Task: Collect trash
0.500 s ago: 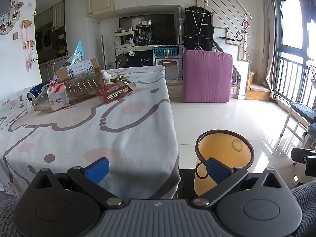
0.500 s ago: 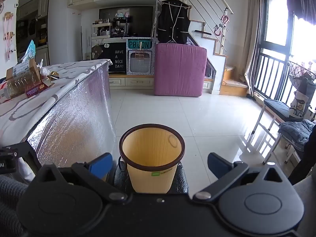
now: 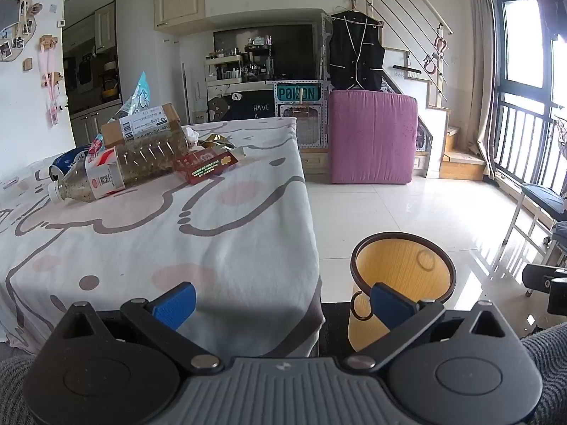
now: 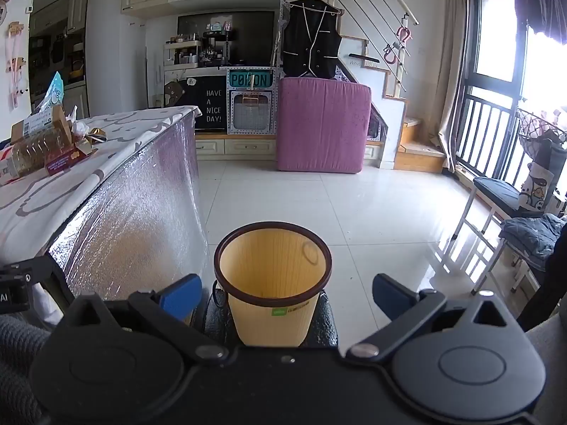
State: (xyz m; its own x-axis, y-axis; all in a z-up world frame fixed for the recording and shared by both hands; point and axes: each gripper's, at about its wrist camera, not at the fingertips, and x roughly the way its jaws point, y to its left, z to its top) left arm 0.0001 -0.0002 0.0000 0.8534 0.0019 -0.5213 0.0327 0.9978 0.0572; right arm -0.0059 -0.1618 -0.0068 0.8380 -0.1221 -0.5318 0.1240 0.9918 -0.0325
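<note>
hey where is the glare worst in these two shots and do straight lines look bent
Right wrist view: the window at the right blows out white, and the floor tiles mirror it. Left wrist view: the same window glares less, with sheen beyond the trash bin. Both views: fisheye bows the stair railing and darkens the corners.

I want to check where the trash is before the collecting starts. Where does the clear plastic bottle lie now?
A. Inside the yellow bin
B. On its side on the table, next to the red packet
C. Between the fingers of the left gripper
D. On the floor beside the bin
B: the plastic bottle lies on its side on the table beside the red packet; the yellow bin looks empty and the left gripper holds nothing.
</note>
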